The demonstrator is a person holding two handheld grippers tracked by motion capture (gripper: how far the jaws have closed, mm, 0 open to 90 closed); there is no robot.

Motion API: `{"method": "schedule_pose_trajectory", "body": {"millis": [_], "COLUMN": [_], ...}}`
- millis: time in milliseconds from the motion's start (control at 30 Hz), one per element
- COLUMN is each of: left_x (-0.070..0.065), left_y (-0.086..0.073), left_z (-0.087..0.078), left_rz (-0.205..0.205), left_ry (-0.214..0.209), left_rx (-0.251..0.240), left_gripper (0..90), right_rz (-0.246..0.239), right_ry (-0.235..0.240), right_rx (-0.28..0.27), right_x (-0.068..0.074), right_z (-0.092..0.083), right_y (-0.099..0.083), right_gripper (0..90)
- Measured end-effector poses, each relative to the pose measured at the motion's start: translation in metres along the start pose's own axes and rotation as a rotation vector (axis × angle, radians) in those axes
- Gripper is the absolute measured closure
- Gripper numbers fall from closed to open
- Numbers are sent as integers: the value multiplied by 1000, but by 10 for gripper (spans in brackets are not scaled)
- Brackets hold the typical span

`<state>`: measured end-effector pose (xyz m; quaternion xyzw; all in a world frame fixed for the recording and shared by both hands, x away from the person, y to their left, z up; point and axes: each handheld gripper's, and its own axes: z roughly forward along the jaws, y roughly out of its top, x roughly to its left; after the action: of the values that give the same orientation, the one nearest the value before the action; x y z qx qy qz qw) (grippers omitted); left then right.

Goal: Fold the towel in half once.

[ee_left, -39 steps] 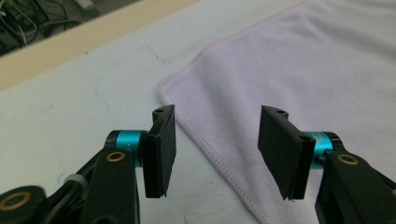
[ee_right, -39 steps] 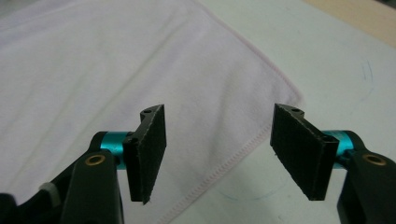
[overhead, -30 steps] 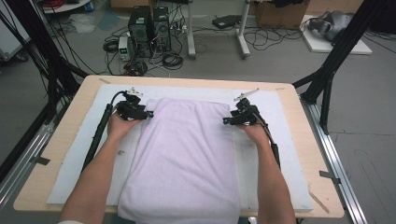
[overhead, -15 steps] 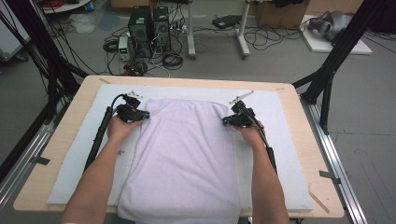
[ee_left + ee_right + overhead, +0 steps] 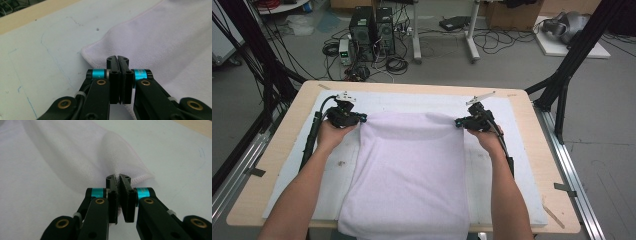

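High view: pale lilac terry towel lies on the white table mat; left gripper and right gripper each pinch a far corner, jaws clamped tight on cloth.

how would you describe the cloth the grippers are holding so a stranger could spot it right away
On the wooden table lies a pale blue mat; the towel covers its middle and hangs over the near edge. It is the one soft, pale lilac thing there, pinched at its far corners by the left gripper and right gripper.
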<state>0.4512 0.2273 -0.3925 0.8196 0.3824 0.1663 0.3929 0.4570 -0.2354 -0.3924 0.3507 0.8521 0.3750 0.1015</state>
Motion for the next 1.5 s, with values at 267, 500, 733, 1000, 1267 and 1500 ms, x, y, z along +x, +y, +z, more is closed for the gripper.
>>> {"method": "schedule_pose_trajectory", "body": {"millis": [267,500,733,1000,1267,1500], "left_x": [-6,-19,-29,-45,-61,-72], "left_y": [3,-4,-18,-35,-52,-68], "left_z": [-26,-53,-72,-88,-98,-99], "left_rz": [1,22,45,79,103,122], "left_ry": [-40,-54,-75,-92,-92,-96], "left_rx": [-68,-110,-116,-118,-107,-84], "left_gripper": [880,880,880,880,880,880], "right_rz": [-19,-59,-83,-95,-114,-126], "right_ry": [63,115,142,160,177,193], "right_rx": [-35,-84,-79,-91,-100,-96], "right_x": [11,30,47,63,78,90], "right_z": [-28,-55,-68,-73,-80,-81], "right_y": [8,9,-2,-23,-40,-57], "right_gripper": [857,856,856,856,855,853]}}
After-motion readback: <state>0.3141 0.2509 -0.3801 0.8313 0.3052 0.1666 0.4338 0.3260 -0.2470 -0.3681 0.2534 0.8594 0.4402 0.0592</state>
